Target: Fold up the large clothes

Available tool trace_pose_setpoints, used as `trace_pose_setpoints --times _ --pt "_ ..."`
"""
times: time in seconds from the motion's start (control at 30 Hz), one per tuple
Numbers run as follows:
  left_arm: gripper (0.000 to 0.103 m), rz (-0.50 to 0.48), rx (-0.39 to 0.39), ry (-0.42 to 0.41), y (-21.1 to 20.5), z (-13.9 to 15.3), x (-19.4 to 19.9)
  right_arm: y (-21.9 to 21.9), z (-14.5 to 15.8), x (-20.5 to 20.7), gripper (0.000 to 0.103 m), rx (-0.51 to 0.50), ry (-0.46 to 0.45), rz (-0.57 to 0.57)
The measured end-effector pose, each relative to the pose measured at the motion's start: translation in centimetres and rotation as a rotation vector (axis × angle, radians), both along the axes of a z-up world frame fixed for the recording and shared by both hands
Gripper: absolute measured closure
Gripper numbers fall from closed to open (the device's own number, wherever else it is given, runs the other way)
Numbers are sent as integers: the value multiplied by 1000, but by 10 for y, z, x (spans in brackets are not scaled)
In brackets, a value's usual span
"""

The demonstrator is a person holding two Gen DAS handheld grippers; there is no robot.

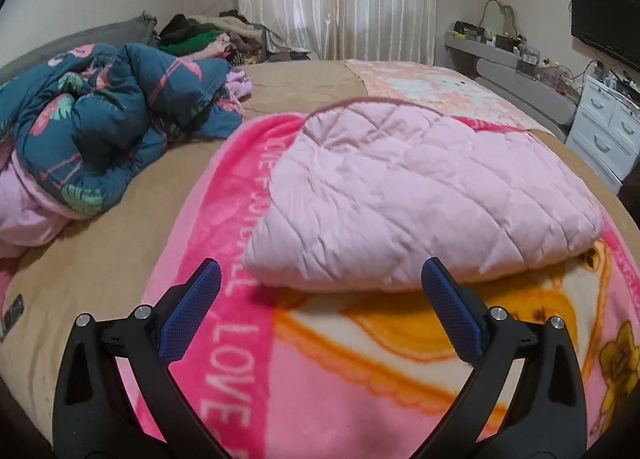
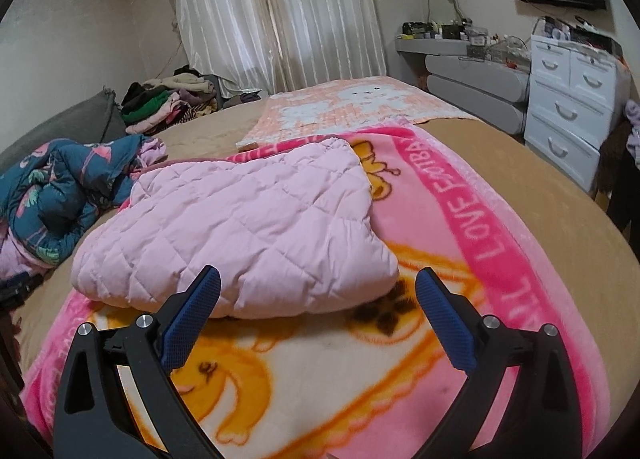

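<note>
left wrist view shows the pink quilted garment [image 1: 420,195] folded on the pink fleece blanket [image 1: 320,379] at the bed's near end, soft, puffy and probably light, best pinched at its near edge, while left gripper [image 1: 320,279] and right gripper [image 2: 318,287] gape wide, empty.

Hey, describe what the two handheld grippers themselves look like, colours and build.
The left gripper and right gripper look alike: curved black plastic arms, round silver bolts at the pivots, and jaws faced with dark blue, finely dotted pads. No cables, markings, hands or sleeves show.
</note>
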State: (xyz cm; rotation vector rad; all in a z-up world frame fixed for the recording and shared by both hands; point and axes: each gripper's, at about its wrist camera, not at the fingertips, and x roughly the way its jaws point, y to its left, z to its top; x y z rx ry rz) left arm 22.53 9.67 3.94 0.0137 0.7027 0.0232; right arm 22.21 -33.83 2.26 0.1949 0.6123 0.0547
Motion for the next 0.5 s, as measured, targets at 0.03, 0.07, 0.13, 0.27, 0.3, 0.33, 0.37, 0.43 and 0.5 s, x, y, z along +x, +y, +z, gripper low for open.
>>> trace_pose_setpoints --times 0.03,0.07,0.13,0.27,0.3,0.33,0.37,0.43,0.5 --pt "9 2 1 5 0 -3 -3 -1 -1 -5 6 9 -1 -10" --pt "9 4 0 12 0 -7 -6 -2 -3 -8 6 15 -1 -16" --pt "9 14 -24 36 3 -16 -10 -5 -7 -15 5 45 6 -37" --pt "9 34 -113 81 14 -32 -16 -12 -21 -24 5 86 34 -71" --pt "9 40 -165 97 19 -38 -17 -14 -24 -25 5 95 42 -77" --pt "9 46 -193 106 21 -42 -18 -15 -30 -27 5 107 54 -89" --pt "9 54 -220 116 24 -46 -19 -16 -35 -28 5 114 64 -99" --pt "9 78 -239 135 28 -56 -20 -18 -45 -29 5 128 92 -124" --pt "9 89 -272 159 31 -65 -19 -20 -55 -29 5 156 111 -145"
